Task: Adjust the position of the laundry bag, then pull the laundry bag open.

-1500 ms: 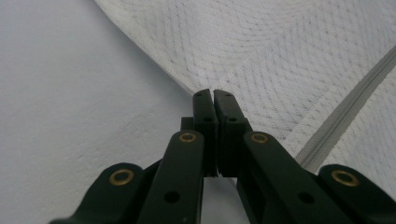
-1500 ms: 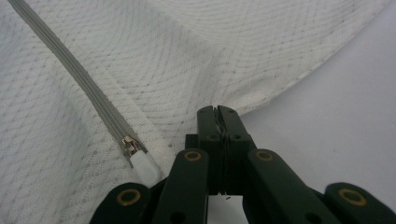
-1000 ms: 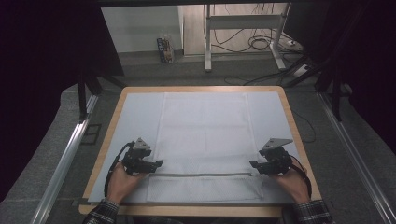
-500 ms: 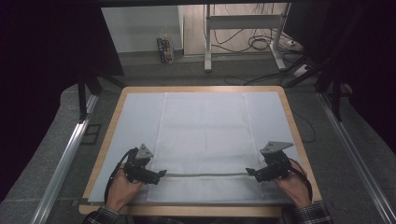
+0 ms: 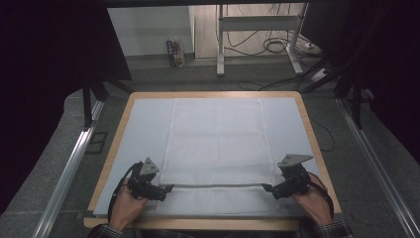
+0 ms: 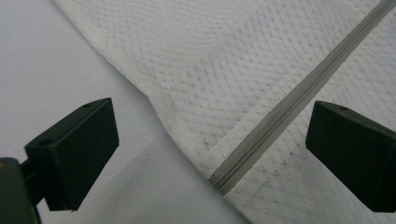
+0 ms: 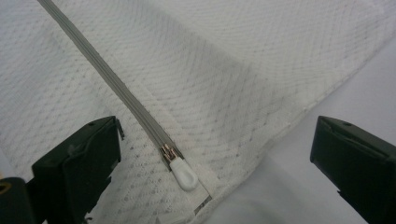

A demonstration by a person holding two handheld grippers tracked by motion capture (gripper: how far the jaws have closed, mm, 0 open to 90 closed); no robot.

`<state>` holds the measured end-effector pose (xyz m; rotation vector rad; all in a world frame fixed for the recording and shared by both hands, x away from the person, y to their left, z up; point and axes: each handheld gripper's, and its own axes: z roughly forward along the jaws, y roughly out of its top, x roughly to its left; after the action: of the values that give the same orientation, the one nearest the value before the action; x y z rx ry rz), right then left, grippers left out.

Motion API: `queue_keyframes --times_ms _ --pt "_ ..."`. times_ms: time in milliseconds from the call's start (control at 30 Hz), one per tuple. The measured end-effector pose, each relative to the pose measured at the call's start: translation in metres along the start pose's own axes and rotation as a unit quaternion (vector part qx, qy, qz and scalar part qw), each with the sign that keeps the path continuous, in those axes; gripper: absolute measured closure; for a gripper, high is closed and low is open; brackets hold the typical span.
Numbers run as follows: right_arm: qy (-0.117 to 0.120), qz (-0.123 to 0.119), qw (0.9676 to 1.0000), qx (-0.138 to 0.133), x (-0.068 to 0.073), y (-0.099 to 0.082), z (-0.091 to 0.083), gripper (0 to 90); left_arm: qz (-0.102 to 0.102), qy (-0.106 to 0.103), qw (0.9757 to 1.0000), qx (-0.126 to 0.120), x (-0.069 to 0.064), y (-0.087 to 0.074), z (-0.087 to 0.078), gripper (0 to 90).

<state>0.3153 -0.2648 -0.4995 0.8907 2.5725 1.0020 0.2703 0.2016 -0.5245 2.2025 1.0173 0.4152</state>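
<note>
Left gripper point(image 5: 169, 188) at near-left of table point(image 5: 213, 94), jaws wide apart, holding nothing, poised at the end of the grey zipper point(image 6: 299, 100) at left edge of white mesh bag point(image 5: 218, 144) lying flat mid-table. Zipper runs across bag's near part. Right gripper point(image 5: 266, 188) at near-right, jaws spread too, white zipper pull point(image 7: 185, 176) between them, untouched
</note>
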Motion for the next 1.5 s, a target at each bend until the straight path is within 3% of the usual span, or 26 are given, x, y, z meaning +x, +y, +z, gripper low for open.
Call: queue_keyframes --times_ms 267,600,800,967,1067,1100,1167,1200,1300,1500 --pt "-0.002 0.020 0.9998 0.002 -0.003 -0.002 -0.002 0.0 -0.004 -0.002 1.0000 0.001 0.002 -0.001 0.001 2.5" --pt "-0.009 0.004 0.9999 0.011 0.002 -0.008 -0.004 0.0 -0.002 -0.002 1.0000 0.006 0.002 -0.001 0.003 2.7" --pt "0.005 0.012 0.9989 0.046 0.006 -0.016 -0.004 0.0 0.010 -0.004 0.9998 0.016 -0.001 -0.001 0.006 2.9" --pt "-0.009 0.024 0.9976 0.064 0.006 -0.022 -0.005 9.8 0.016 -0.005 0.9996 0.024 -0.002 -0.001 0.007 3.0" --pt "-0.005 0.025 0.9978 0.062 0.008 -0.021 -0.004 12.1 0.017 -0.006 0.9996 0.024 -0.003 0.000 0.007 3.4" --pt "-0.003 0.018 0.9974 0.069 0.010 -0.022 -0.001 12.7 0.020 -0.006 0.9995 0.024 -0.003 0.000 0.008 3.5" --pt "-0.022 -0.002 0.9966 0.080 0.014 -0.021 0.001 15.3 0.023 -0.006 0.9994 0.026 -0.004 0.000 0.009 3.5" --pt "-0.025 0.003 0.9963 0.082 0.015 -0.020 0.002 16.6 0.024 -0.005 0.9993 0.028 -0.005 0.000 0.009 3.6" --pt "-0.037 0.019 0.9953 0.088 0.020 -0.019 0.000 28.4 0.029 -0.003 0.9992 0.028 -0.006 0.000 0.009 3.7" --pt "-0.039 0.027 0.9957 0.079 0.030 -0.021 -0.004 52.9 0.037 0.004 0.9989 0.027 -0.008 0.001 0.008 3.9"
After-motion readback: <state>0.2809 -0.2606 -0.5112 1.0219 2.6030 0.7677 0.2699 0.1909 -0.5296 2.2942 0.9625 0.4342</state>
